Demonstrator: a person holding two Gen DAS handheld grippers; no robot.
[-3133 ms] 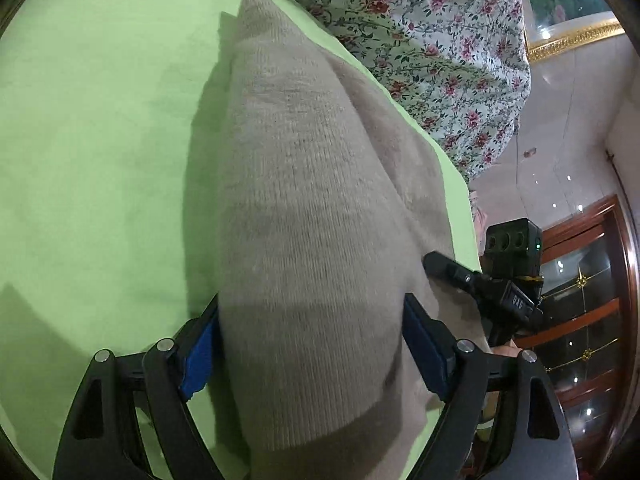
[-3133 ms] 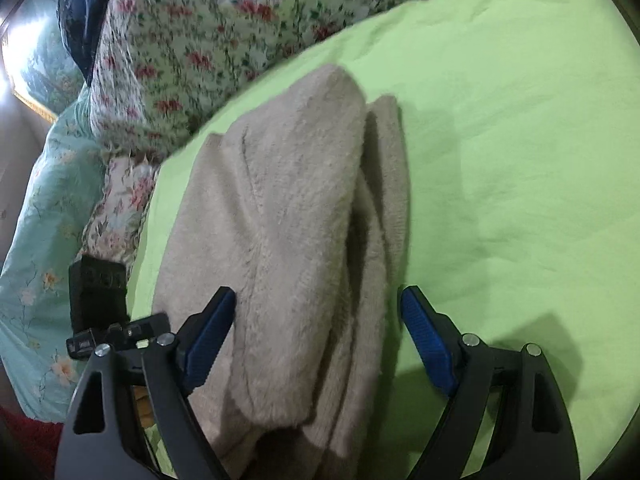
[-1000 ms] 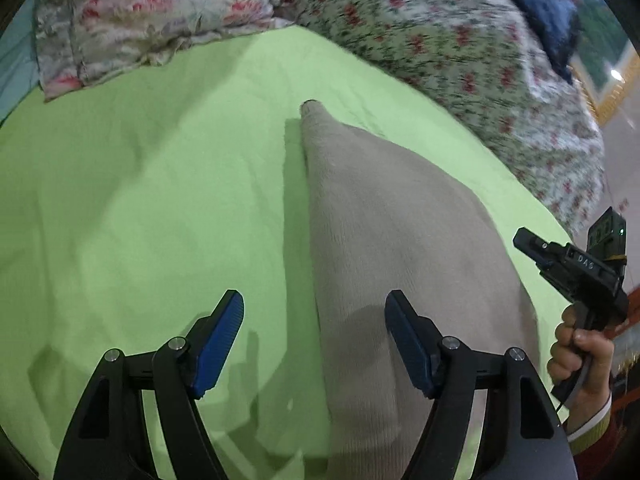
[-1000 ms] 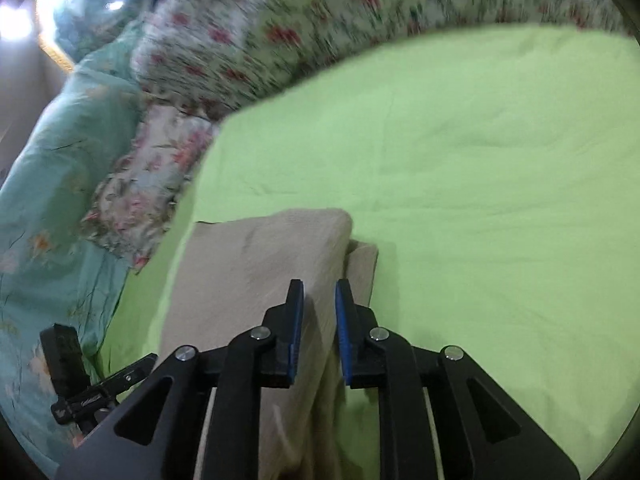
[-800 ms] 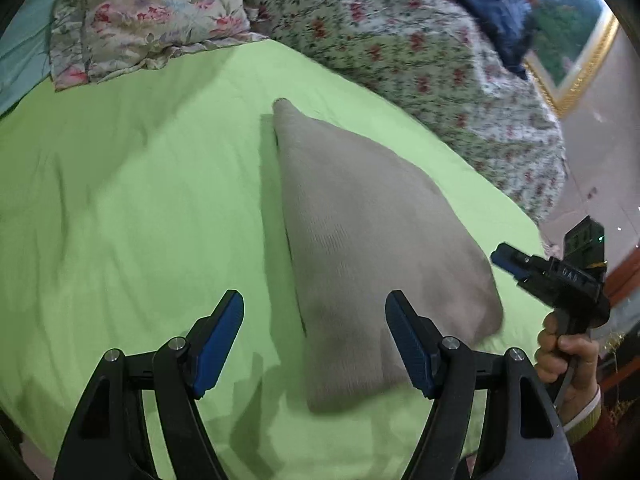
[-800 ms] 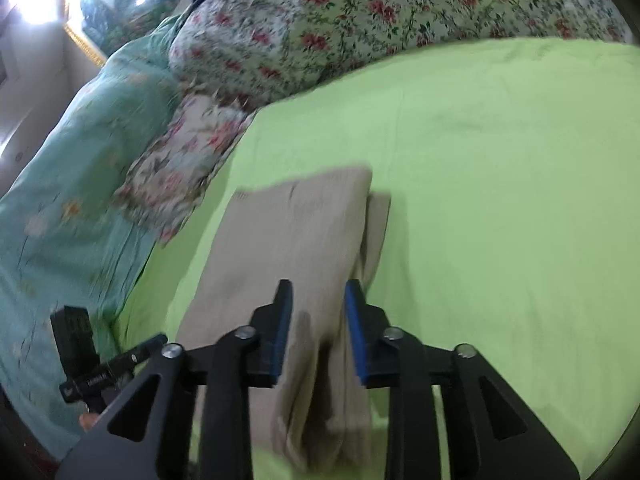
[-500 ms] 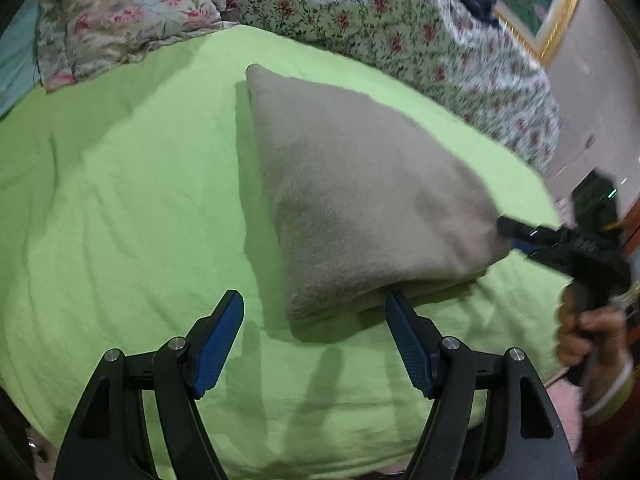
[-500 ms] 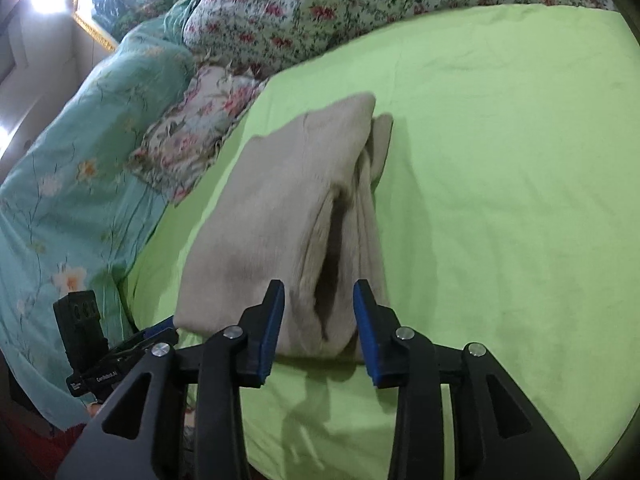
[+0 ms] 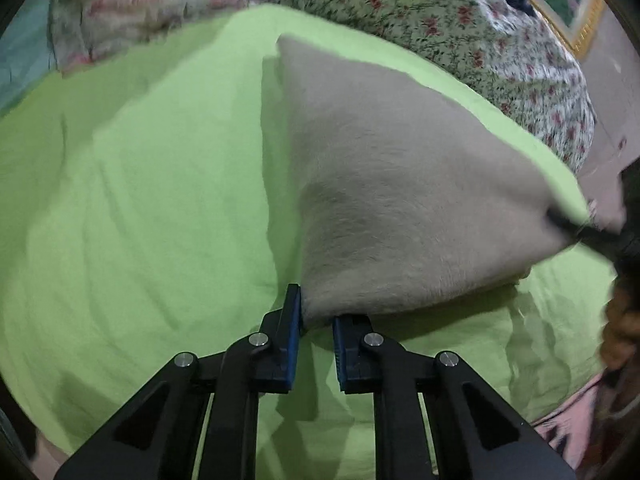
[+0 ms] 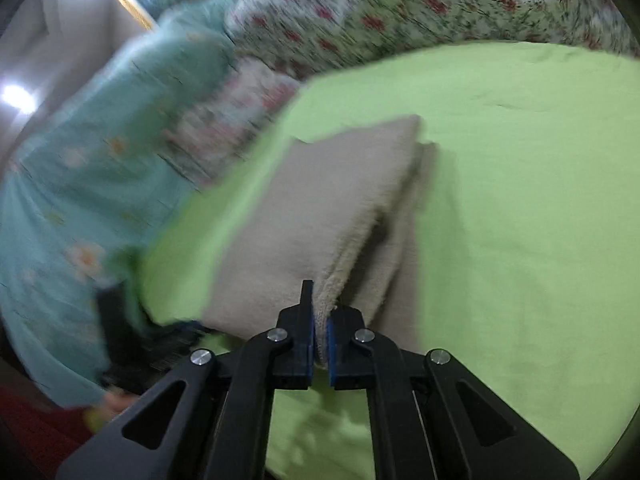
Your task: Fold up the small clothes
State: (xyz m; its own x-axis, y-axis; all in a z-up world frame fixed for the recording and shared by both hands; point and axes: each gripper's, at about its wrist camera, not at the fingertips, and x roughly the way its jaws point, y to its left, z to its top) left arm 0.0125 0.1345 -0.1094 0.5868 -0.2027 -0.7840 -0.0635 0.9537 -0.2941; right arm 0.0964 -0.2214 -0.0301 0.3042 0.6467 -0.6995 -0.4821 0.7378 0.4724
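The left gripper (image 9: pixel 316 320) pinches the near left corner of the beige knitted garment (image 9: pixel 392 184), and the right gripper (image 10: pixel 318 322) clamps the near right corner. Folded and fuzzy, the garment lies on the green sheet (image 9: pixel 140 208), its long axis running away toward the floral bedding (image 10: pixel 420 4).

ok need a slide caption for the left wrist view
Left tool pinching the near corner of a folded beige knit garment on a lime-green bed sheet, floral bedding behind.
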